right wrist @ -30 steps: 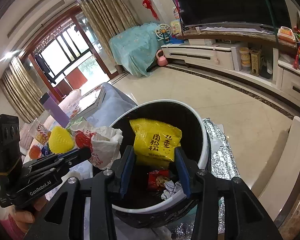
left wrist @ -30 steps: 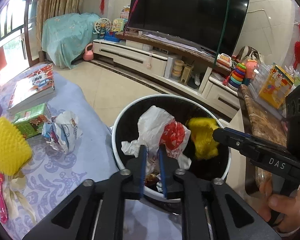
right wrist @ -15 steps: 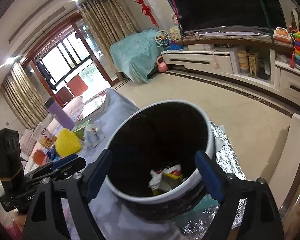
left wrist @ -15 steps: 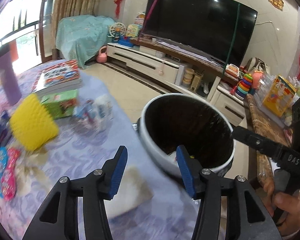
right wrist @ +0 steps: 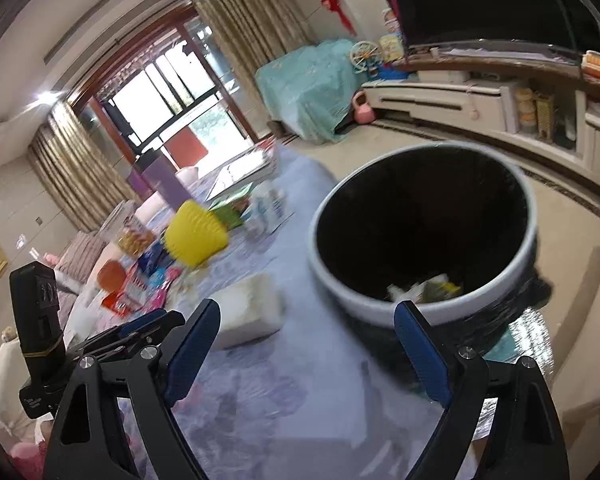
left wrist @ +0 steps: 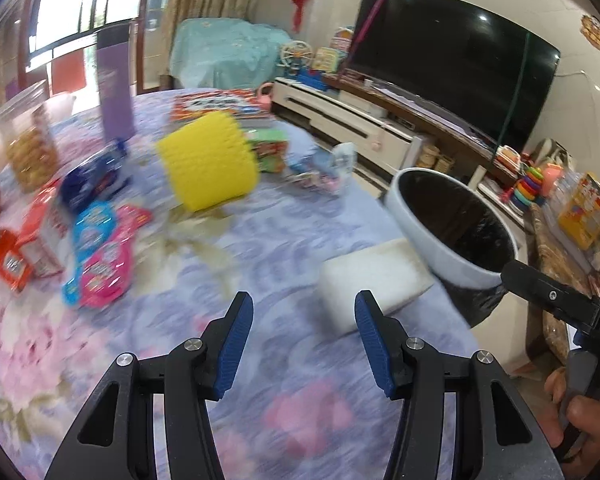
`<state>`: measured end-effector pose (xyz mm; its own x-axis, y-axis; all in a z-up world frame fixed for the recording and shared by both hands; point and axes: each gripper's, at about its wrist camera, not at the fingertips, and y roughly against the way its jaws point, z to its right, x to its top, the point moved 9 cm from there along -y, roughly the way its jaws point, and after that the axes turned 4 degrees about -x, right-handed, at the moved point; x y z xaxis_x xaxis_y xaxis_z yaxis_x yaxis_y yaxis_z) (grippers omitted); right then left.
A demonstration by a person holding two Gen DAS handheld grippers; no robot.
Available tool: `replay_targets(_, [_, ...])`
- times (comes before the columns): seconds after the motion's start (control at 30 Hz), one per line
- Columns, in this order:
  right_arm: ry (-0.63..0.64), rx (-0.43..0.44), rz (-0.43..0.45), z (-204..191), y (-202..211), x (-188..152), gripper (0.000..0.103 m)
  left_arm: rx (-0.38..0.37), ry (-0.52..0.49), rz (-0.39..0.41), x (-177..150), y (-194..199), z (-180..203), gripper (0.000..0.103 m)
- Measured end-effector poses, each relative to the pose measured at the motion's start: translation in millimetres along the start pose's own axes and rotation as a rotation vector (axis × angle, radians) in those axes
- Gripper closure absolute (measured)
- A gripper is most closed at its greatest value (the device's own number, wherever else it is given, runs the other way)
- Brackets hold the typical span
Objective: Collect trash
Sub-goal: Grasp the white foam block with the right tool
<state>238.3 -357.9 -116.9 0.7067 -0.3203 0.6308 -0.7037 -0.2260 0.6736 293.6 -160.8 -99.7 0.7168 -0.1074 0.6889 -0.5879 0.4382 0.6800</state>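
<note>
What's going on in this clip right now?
A person is clearing trash off a cloth-covered table with two handheld grippers. Both the left gripper and the right gripper are open and empty. The black-lined trash bin beside the table already has wrappers at its bottom. A yellow foam net, a white foam block and snack packets wait on the table.

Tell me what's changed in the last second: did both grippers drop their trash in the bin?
Yes. The left gripper released the white bag and the right gripper the yellow packet; both now stand open and empty, with trash lying in the bin. Both have swung from over the bin toward the table. The yellow foam net and white block stay put.
</note>
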Motion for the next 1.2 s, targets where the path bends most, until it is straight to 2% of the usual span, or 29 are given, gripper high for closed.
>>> replay_targets(0.47, [0.096,0.033,-0.069,-59.7,-26.9,-36.1,0.013,0.083,0.118,0.0,-33.5,53.0,-60.9,0.05])
replay_targets(0.67, [0.189,0.002,-0.078,-75.2,-35.5,-42.0,0.013,0.111,0.109,-0.005,-26.5,54.4,-75.9,0.043])
replay_targets(0.97, [0.287,-0.062,-0.109,-78.1,-56.6,-41.8,0.012,0.158,0.044,-0.025,-0.8,33.4,-95.0,0.034])
replay_targets(1.2, [0.323,-0.095,-0.128,-76.5,-73.6,-37.3,0.01,0.222,-0.002,-0.08,16.5,-11.9,-117.4,0.034])
